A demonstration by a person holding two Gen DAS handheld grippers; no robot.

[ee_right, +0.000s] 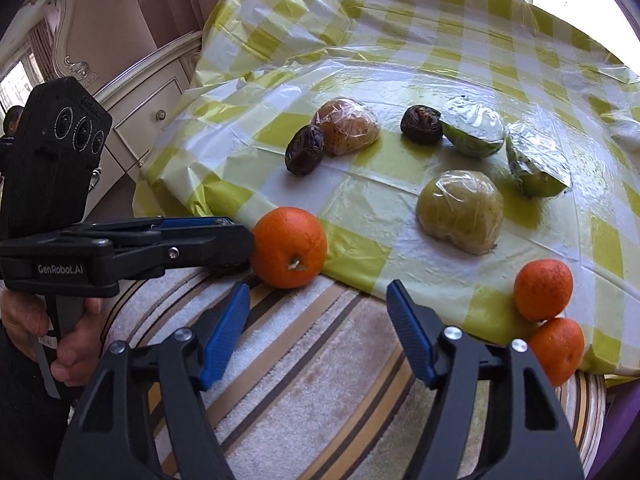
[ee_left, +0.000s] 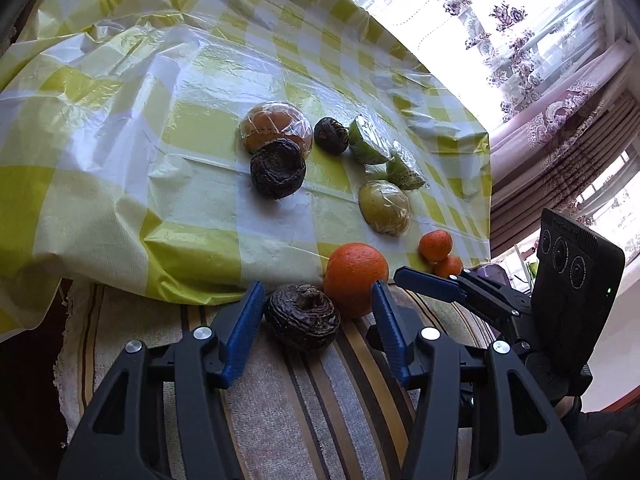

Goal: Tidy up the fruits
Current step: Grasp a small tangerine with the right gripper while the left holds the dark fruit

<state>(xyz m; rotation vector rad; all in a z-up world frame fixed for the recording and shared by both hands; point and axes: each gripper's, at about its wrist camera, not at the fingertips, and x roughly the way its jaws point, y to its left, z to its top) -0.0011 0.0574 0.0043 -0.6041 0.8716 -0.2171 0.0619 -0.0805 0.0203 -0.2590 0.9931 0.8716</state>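
Observation:
My left gripper (ee_left: 318, 292) is open, its blue fingers on either side of a dark wrinkled fruit (ee_left: 303, 317) lying on the striped cloth, not touching it. A large orange (ee_left: 355, 279) (ee_right: 289, 247) sits just beyond. Two small tangerines (ee_left: 436, 245) (ee_right: 543, 290) lie to the right. On the checked plastic lie two more dark fruits (ee_left: 277, 168) (ee_left: 330, 135), a wrapped brown fruit (ee_left: 276, 126), a wrapped green fruit (ee_left: 385, 207) (ee_right: 460, 211) and wrapped green halves (ee_left: 368, 140) (ee_right: 474, 131). My right gripper (ee_right: 318, 292) is open and empty over the striped cloth.
The yellow checked plastic sheet (ee_left: 160, 120) covers most of the table; a striped towel (ee_right: 320, 380) covers the near edge. The table edge drops off at the right in the left wrist view. A white cabinet (ee_right: 152, 104) stands to the left. Curtains (ee_left: 500, 20) hang behind.

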